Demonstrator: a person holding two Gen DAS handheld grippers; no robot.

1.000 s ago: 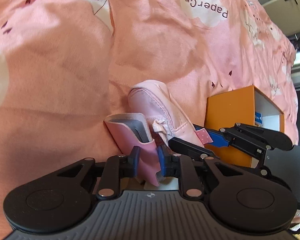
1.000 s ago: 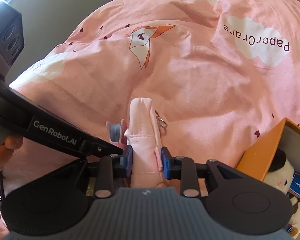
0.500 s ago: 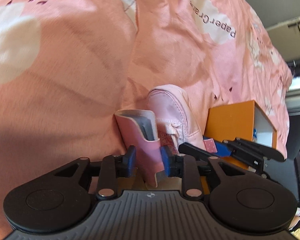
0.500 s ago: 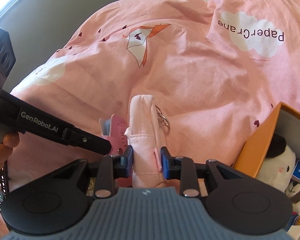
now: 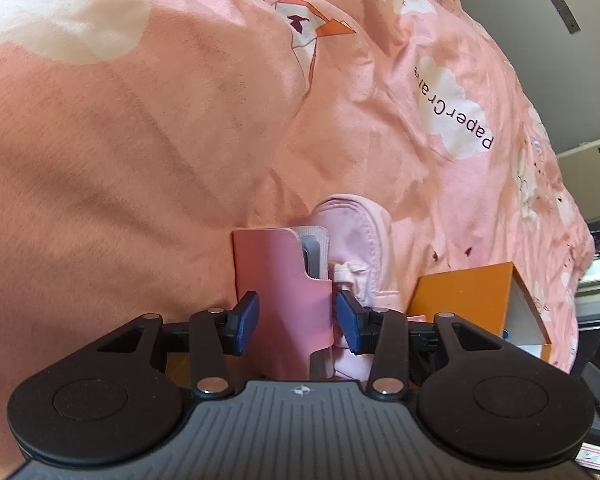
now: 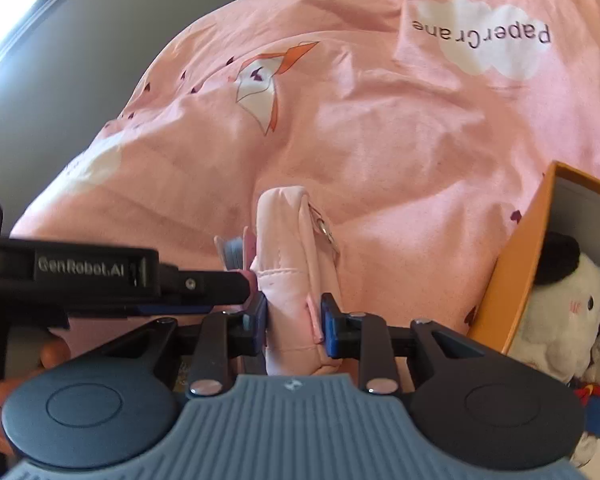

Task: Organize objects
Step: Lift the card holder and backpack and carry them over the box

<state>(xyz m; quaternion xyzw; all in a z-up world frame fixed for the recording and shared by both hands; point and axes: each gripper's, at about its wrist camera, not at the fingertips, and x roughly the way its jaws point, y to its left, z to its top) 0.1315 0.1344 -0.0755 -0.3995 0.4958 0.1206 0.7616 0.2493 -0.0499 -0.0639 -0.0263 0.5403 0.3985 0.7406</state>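
Pink pouch (image 6: 296, 280) — right hand-held gripper's (image 6: 294, 320) clamp

Pink printed duvet (image 5: 180, 140), grey wall (image 6: 80, 72), bright window (image 6: 4, 20).

1. The left tongs (image 5: 296, 322) have just been opened: the blue pads (image 5: 246, 322), clamped on the pink card sleeve (image 5: 282, 300) a second ago, are now parted from it on both sides, with the sleeve between them.
2. The left tongs have been rolled, so that the pink card sleeve, tilted before, is now seen upright against the pink pouch (image 5: 360, 248).
3. In the right wrist view, the left tongs' arm, slanted before, is now seen lying level.
4. The orange box (image 5: 464, 296) is now seen lower and further right in the left wrist view.
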